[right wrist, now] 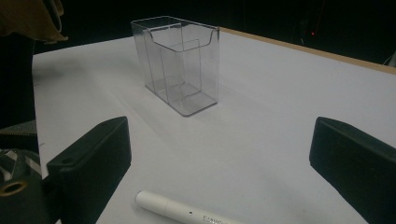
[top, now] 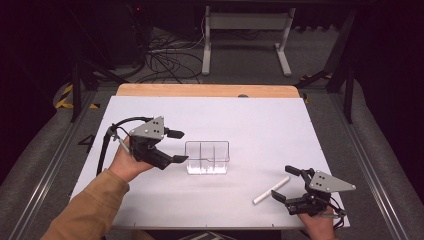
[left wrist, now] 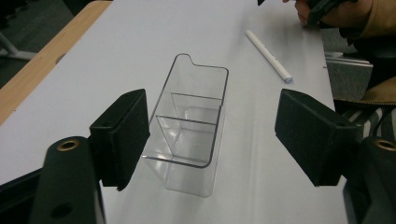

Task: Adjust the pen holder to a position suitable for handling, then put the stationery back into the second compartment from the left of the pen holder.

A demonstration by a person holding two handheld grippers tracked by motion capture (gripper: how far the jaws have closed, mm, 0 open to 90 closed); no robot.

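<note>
the fingers of the left gripper (top: 177,146) stand wide apart with nothing between their pads, just off the 9 o'clock end of the clear holder (top: 207,157); in the left gripper view one finger sits close beside the holder's near wall without pressing on it, the other well clear. the right gripper (top: 286,183) also has its fingers spread wide and empty, resting low at about 5 o'clock on the desk (top: 250,120), with the white pen (top: 271,190) lying just in front of them.

the holder stands upright near the middle of the desk, a little toward 6 o'clock, a thin-walled clear plastic box with inner dividers and an open top. it looks light, stiff and smooth, so it would likely slide or tip if nudged from one side, and the walls may flex or crack under a hard squeeze. the best hold seems to be across its narrow width, pads flat on the two long walls, low enough to keep it from rocking.

the pen lies flat, pointing roughly from 7 to 1 o'clock, apart from the holder. it looks light, rigid, round and slick, so it may roll; taking it across the barrel near its middle looks safest.
</note>
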